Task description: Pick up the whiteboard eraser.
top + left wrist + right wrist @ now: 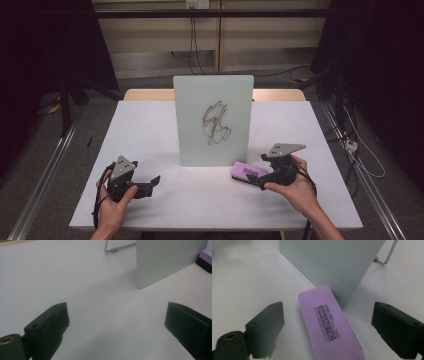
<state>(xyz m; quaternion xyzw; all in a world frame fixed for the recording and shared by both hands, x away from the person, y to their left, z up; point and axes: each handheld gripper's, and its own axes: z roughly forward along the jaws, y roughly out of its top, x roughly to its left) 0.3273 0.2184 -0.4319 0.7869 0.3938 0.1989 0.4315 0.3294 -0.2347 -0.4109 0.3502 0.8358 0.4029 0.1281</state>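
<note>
A small whiteboard stands upright in the middle of the table, with a black scribble on its face. A purple magnetic eraser lies flat at the board's lower right corner. My right gripper points left at it. In the right gripper view the eraser lies between the open jaws, with a gap on each side, just in front of the board. My left gripper rests at the front left, open with nothing between its jaws, and it points toward the board's edge.
The white table top has bare room left of the board and along the front. A thin wire stand leg sticks out behind the board. Dark frames and cables stand on the floor around the table.
</note>
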